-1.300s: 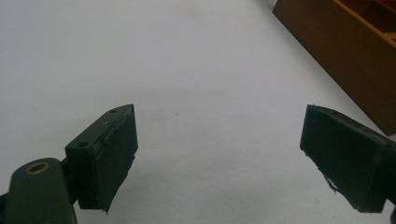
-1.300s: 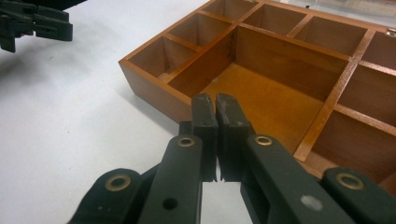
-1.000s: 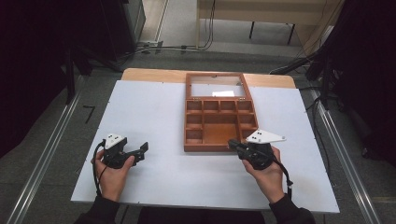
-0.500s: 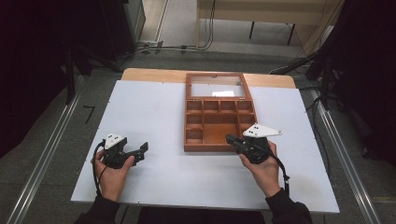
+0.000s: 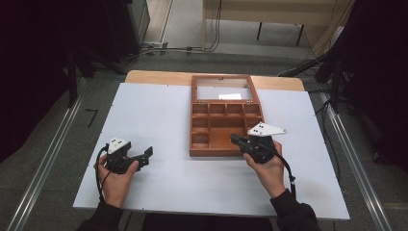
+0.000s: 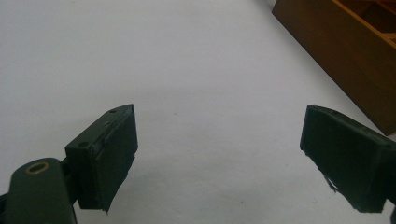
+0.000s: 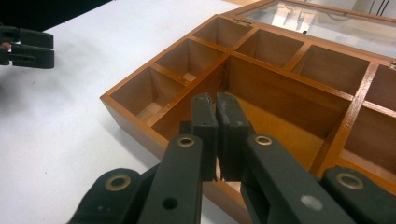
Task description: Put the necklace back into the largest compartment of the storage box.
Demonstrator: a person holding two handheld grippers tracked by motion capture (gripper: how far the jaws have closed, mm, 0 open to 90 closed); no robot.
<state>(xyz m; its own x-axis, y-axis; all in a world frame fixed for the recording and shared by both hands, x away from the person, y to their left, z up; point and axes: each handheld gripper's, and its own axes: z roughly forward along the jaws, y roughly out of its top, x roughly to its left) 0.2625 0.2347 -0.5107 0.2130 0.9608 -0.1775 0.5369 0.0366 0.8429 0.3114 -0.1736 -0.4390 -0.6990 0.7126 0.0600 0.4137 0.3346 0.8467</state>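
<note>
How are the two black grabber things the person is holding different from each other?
The left gripper has its jaws wide apart with nothing between them; the right gripper has its jaws pressed together, also holding nothing. The left gripper sits over the bare white table, well away from the wooden box; the right gripper points over the box's front edge, toward its big compartment. Both are black, and each is held in one hand.

Reddish-brown wooden box, white table, black grippers, grey floor
</note>
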